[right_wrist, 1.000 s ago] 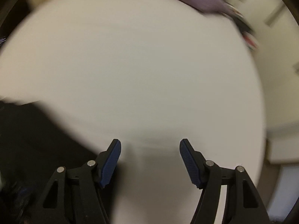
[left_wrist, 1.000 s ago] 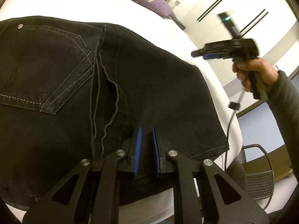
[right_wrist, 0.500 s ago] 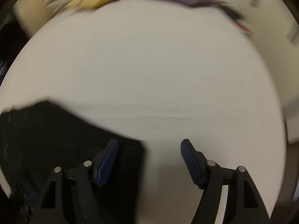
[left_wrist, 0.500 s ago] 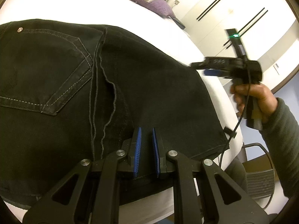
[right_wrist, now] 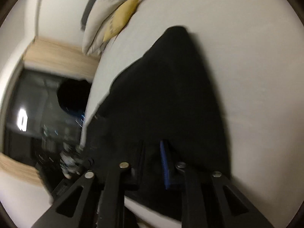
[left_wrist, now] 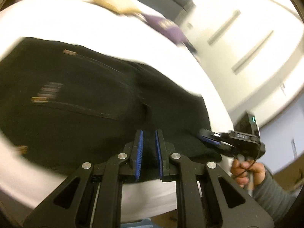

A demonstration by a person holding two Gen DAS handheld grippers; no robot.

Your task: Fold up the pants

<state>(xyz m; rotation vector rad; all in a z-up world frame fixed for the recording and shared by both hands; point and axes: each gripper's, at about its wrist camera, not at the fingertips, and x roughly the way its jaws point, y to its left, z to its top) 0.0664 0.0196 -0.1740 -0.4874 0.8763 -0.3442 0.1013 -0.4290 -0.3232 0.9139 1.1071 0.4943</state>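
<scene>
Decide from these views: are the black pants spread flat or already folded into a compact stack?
Spread, not stacked: the black pants lie wide across the white bed.

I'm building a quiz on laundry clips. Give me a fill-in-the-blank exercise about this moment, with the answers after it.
1. The pants lying on the bed are ____ in colour.
2. The left gripper is shut on the ____.
3. The cushion beside the grey pillows is ____.
4. The right gripper, jaws closing, is at the pants' ____.

Answers: black; pants; yellow; edge
</scene>
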